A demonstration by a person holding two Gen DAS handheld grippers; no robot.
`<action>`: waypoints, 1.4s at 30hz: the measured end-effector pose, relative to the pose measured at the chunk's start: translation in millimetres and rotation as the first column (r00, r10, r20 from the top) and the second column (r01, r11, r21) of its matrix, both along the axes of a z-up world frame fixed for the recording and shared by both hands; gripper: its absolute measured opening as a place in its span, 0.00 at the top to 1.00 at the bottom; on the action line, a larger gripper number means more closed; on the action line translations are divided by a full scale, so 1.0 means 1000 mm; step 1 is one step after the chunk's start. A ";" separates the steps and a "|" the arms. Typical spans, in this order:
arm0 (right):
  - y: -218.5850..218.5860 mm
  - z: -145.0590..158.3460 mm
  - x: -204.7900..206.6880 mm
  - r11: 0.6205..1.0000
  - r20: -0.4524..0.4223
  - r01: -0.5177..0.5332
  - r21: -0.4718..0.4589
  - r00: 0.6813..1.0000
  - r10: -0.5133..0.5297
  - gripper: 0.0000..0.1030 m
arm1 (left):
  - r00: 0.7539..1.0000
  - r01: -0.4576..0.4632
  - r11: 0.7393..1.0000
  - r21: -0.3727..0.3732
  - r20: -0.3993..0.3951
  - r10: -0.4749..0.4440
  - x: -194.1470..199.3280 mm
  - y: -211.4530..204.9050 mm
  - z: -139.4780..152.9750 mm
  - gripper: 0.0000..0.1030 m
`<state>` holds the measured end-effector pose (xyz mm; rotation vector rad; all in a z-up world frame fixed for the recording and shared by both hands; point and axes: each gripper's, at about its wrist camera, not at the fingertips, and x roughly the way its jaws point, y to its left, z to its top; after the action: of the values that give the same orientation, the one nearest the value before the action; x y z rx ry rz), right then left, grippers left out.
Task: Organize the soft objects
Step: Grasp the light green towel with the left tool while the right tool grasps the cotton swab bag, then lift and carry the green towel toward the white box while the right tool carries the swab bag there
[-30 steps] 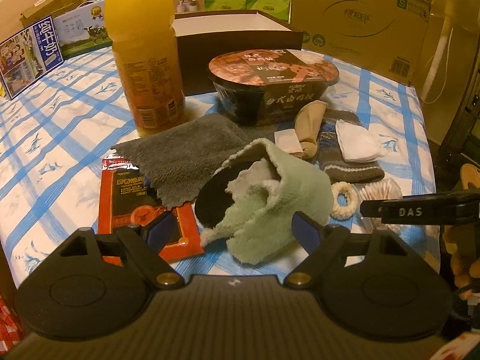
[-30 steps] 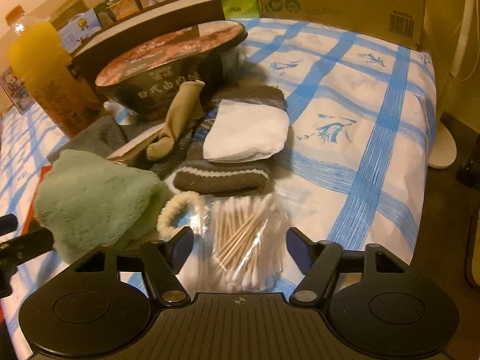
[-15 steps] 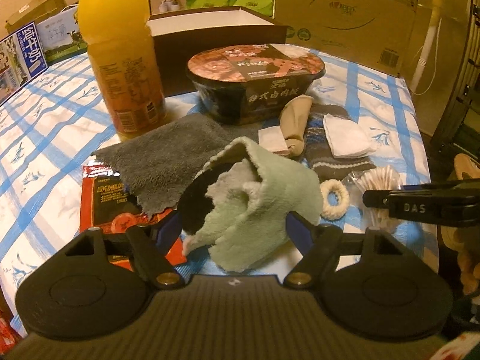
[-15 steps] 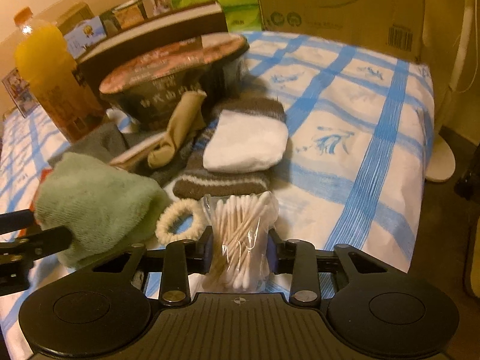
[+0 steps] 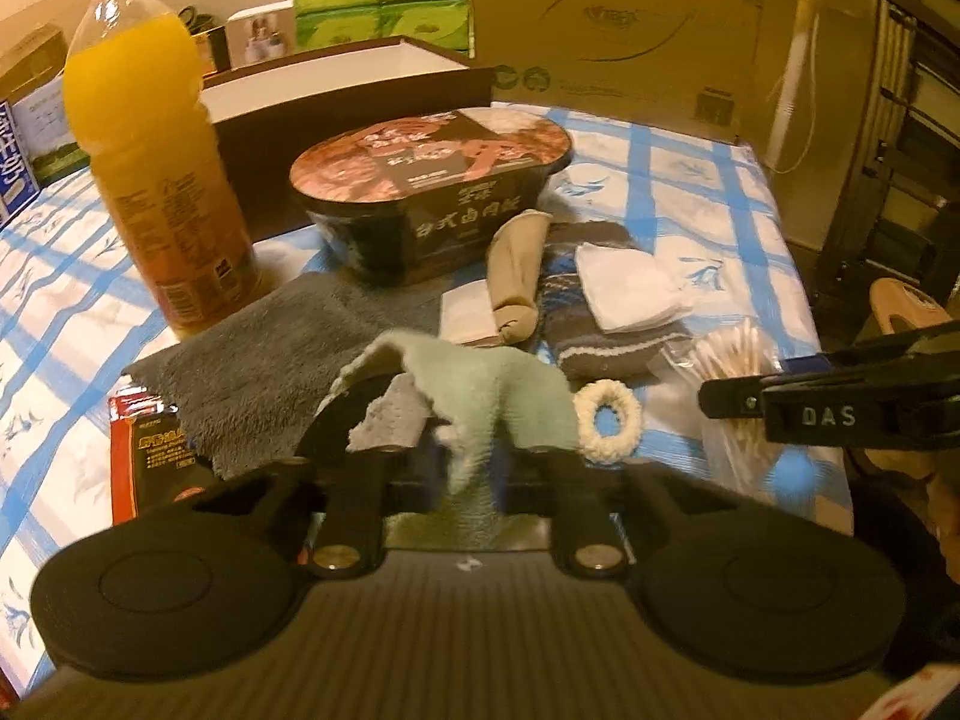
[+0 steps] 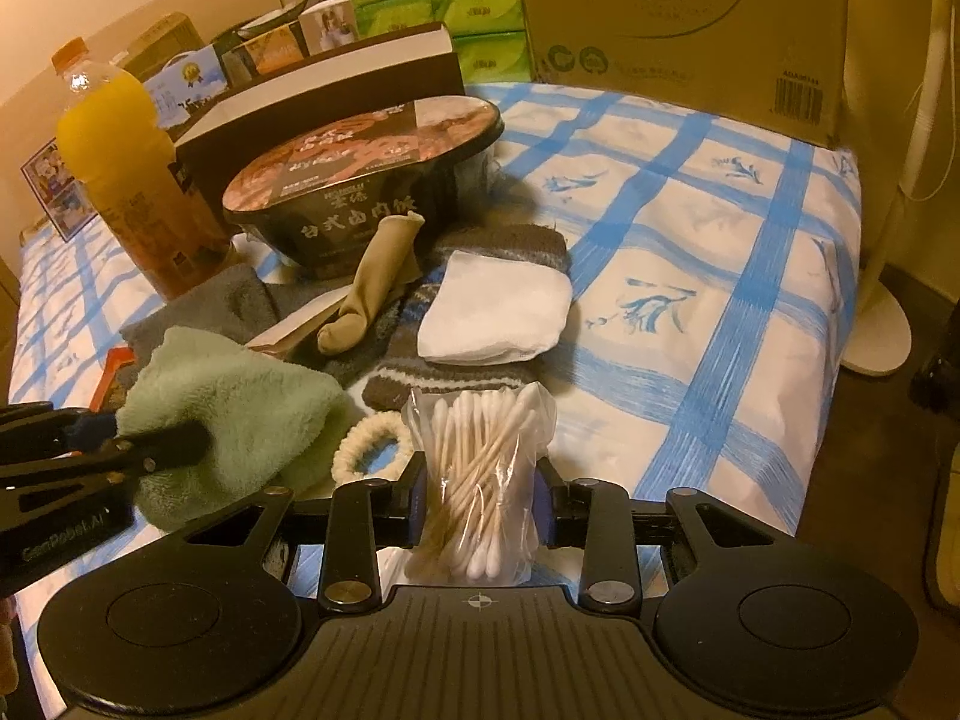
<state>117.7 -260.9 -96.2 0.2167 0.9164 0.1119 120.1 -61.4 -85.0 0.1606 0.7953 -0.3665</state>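
Observation:
A pale green fluffy cloth (image 5: 498, 384) lies bunched on the blue-checked tablecloth. My left gripper (image 5: 462, 456) is closing on it, and the cloth is pinched between its fingers; the right wrist view shows one finger (image 6: 168, 438) pressed into the green cloth (image 6: 252, 408). My right gripper (image 6: 480, 504) is shut on a clear bag of cotton swabs (image 6: 480, 456). Beside the green cloth lie a cream scrunchie (image 5: 606, 420), a grey towel (image 5: 270, 360), a tan sock (image 5: 516, 276), a brown striped sock (image 5: 600, 342) and a white folded cloth (image 5: 624, 288).
An orange juice bottle (image 5: 150, 180) and a black noodle bowl (image 5: 426, 192) stand behind the cloths. A red packet (image 5: 150, 456) lies at the left, partly under the grey towel. A dark box (image 5: 360, 90) and a cardboard carton (image 5: 618, 24) line the back. The table's edge (image 6: 840, 360) drops off at right.
The left jaws went from wide open around the green cloth to pinched on it. The right jaws closed on the swab bag and stayed so.

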 end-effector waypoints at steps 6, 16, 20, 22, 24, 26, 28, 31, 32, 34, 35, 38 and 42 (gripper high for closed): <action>0.000 0.004 -0.004 1.000 0.005 -0.003 0.008 1.000 0.003 0.66 | 0.999 0.006 0.998 -0.068 0.054 -0.002 -0.020 0.018 0.036 0.90; 0.004 0.030 -0.016 0.999 0.065 -0.015 0.033 0.998 0.013 0.66 | 0.980 -0.147 0.958 -0.246 0.095 0.175 -0.050 0.096 0.107 0.89; 0.006 0.037 -0.025 0.999 0.077 -0.020 0.047 0.997 0.016 0.66 | 0.968 -0.231 0.945 -0.232 0.043 0.248 -0.050 0.116 0.101 0.89; 0.008 0.039 -0.028 0.998 0.078 -0.025 0.051 0.997 0.021 0.66 | 0.963 -0.254 0.943 -0.216 0.031 0.266 -0.054 0.121 0.095 0.89; 0.010 0.041 -0.031 0.998 0.080 -0.035 0.051 0.996 0.030 0.66 | 0.963 -0.258 0.944 -0.204 0.020 0.268 -0.058 0.124 0.091 0.90; 0.011 0.044 -0.032 0.998 0.078 -0.046 0.053 0.996 0.042 0.66 | 0.964 -0.254 0.946 -0.200 0.032 0.266 -0.062 0.125 0.092 0.90; 0.012 0.047 -0.033 0.997 0.084 -0.054 0.055 0.995 0.049 0.66 | 0.961 -0.261 0.947 -0.188 0.036 0.272 -0.062 0.126 0.092 0.90; 0.017 0.055 -0.032 0.996 0.103 -0.080 0.046 0.992 0.075 0.66 | 0.958 -0.275 0.943 -0.188 0.030 0.285 -0.059 0.131 0.093 0.90; 0.019 0.056 -0.030 0.995 0.100 -0.088 0.042 0.991 0.084 0.66 | 0.957 -0.276 0.942 -0.188 0.035 0.288 -0.059 0.133 0.095 0.90; 0.020 0.058 -0.027 0.994 0.095 -0.101 0.048 0.991 0.096 0.66 | 0.955 -0.279 0.943 -0.180 0.053 0.292 -0.057 0.137 0.102 0.90; 0.020 0.059 -0.025 0.992 0.094 -0.109 0.057 0.990 0.103 0.66 | 0.954 -0.280 0.944 -0.176 0.061 0.294 -0.055 0.139 0.105 0.90; 0.020 0.067 -0.017 0.990 0.103 -0.125 0.064 0.988 0.118 0.66 | 0.949 -0.286 0.944 -0.162 0.093 0.303 -0.046 0.148 0.119 0.90; 0.021 0.080 0.001 0.987 0.125 -0.150 0.066 0.982 0.141 0.66 | 0.938 -0.297 0.944 -0.142 0.143 0.317 -0.026 0.168 0.138 0.90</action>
<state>118.7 -240.0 -16.4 0.2106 0.8080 0.2921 94.1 106.6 52.8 -0.0463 0.6210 -0.1008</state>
